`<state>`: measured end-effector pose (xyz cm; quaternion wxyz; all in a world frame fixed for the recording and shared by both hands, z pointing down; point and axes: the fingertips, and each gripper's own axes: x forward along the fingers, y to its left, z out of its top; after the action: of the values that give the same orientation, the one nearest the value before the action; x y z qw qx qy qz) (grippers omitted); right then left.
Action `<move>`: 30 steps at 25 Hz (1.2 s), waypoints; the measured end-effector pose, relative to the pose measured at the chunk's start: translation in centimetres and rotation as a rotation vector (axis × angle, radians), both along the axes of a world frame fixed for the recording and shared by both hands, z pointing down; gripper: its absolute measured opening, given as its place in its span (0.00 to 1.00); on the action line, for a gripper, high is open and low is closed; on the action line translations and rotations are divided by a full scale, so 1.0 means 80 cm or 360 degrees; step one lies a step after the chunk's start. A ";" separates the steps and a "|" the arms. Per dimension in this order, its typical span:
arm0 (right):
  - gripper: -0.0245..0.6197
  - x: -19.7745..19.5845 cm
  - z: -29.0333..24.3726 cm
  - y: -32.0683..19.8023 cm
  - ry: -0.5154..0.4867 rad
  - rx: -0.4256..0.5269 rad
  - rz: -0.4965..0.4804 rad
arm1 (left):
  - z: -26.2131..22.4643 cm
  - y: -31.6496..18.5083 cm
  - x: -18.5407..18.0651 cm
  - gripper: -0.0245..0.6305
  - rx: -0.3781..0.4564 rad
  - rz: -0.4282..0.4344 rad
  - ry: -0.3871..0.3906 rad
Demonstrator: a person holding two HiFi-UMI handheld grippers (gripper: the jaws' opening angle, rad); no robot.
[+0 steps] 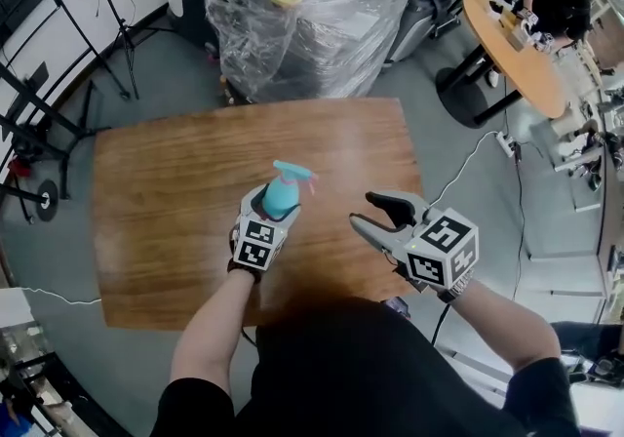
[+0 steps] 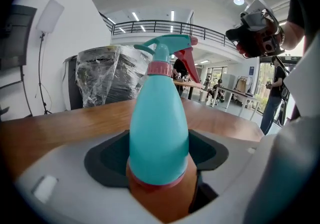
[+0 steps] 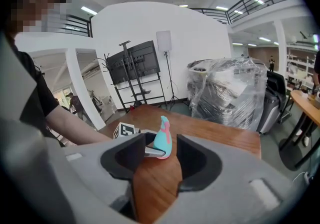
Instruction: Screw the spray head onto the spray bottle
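Left gripper [image 1: 272, 207] fingers clamped on the base of the teal spray bottle [image 2: 159, 133], spray head [image 2: 167, 48] sitting on its neck. The bottle is held over the middle of the table [image 1: 175, 220], toward the near edge. Right gripper [image 1: 362, 209] is just beside it on the right, fingers moderately apart, holding nothing, touching nothing.

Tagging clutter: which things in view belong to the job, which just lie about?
Job: teal plastic spray bottle, teal-and-pink spray head, left gripper, right gripper, brown wooden table.
Lying about: plastic-wrapped stack, round wooden table, black screen on stand.
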<state>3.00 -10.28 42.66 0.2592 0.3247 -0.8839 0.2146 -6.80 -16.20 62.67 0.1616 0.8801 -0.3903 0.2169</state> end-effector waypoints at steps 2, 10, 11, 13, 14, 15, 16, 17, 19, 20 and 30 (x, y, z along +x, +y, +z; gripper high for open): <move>0.32 -0.001 0.005 0.005 0.0010 -0.0006 0.0004 | 0.001 -0.004 -0.001 0.62 0.0019 -0.0011 0.0017; 0.32 -0.011 0.022 0.019 -0.0021 -0.0034 0.0005 | 0.015 0.008 -0.004 0.62 0.0023 0.0036 -0.0075; 0.32 -0.013 0.023 0.021 -0.0027 -0.0037 -0.0001 | 0.016 0.009 -0.004 0.62 0.0016 0.0039 -0.0085; 0.32 -0.019 0.026 0.024 -0.0036 -0.0036 -0.0015 | 0.017 0.010 -0.004 0.63 -0.0004 0.0050 -0.0104; 0.32 -0.022 0.027 0.025 -0.0040 -0.0033 -0.0022 | 0.017 0.010 -0.005 0.63 -0.0015 0.0056 -0.0114; 0.32 -0.024 0.029 0.025 -0.0044 -0.0028 -0.0027 | 0.017 0.012 -0.007 0.63 -0.0023 0.0060 -0.0126; 0.32 -0.027 0.030 0.026 -0.0049 -0.0022 -0.0033 | 0.016 0.014 -0.009 0.63 -0.0030 0.0060 -0.0136; 0.32 -0.028 0.031 0.027 -0.0053 -0.0016 -0.0038 | 0.015 0.017 -0.014 0.64 -0.0034 0.0052 -0.0145; 0.32 -0.031 0.034 0.030 -0.0063 -0.0004 -0.0044 | 0.008 0.026 -0.024 0.64 -0.0035 0.0019 -0.0151; 0.31 -0.031 0.036 0.032 -0.0070 0.0001 -0.0045 | 0.004 0.031 -0.030 0.64 -0.0032 -0.0002 -0.0148; 0.08 -0.050 0.045 0.036 -0.0152 0.0119 -0.0084 | -0.100 0.083 -0.035 0.37 0.0059 -0.0203 0.0019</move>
<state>-1.01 -7.41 46.23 0.2101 0.3003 -0.9109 0.1897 -9.57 -9.52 54.65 0.1610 0.8575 -0.4487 0.1937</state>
